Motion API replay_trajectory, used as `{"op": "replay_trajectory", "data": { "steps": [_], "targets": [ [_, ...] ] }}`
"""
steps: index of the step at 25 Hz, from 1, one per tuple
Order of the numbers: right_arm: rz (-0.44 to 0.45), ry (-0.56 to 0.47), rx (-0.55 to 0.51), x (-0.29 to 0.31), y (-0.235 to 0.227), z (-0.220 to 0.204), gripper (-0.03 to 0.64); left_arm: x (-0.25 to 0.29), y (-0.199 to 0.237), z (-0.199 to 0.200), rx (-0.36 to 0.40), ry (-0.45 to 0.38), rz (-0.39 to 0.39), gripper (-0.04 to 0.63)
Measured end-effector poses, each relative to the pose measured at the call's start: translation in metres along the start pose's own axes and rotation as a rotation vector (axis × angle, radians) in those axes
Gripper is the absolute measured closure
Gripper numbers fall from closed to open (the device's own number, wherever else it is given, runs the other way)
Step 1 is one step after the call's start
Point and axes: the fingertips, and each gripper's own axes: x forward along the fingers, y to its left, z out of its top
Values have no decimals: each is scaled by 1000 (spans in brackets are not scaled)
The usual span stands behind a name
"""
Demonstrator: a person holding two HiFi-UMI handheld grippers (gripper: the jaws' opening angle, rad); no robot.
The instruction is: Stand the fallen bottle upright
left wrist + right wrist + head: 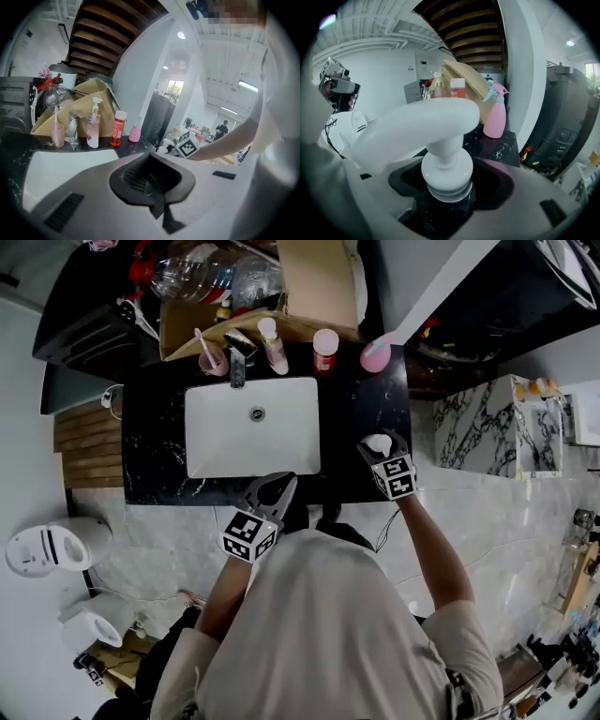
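A pump bottle (377, 442) with a white pump head (440, 136) and a dark body stands roughly upright at the front right of the black counter (361, 399). My right gripper (379, 450) is shut on it just below the pump collar (447, 197); the jaws hide the body. To the left, at the front rim of the white sink (216, 442), my left gripper (281, 486) is shut with nothing in it. In the left gripper view its dark pads (152, 180) meet over the sink's edge.
Along the back of the counter stand a pink cup with a toothbrush (212, 357), a faucet (237, 362), a pink lotion bottle (273, 345), a red white-capped bottle (324, 350) and a pink spray bottle (375, 355). A cardboard box (309, 277) sits behind them.
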Motion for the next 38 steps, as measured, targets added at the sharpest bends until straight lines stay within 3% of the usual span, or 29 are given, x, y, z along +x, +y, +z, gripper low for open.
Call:
{"op": "replay_trajectory", "data": {
  "steps": [10, 30, 38],
  "targets": [
    [15, -45, 33, -30, 2, 5, 305, -8, -11, 1, 10, -23, 37, 588],
    [57, -247, 78, -174, 27, 30, 310, -10, -91, 11, 54, -98, 53, 588],
    [60, -337, 101, -230, 45, 49, 429, -21, -119, 27, 61, -155, 10, 588]
  ]
}}
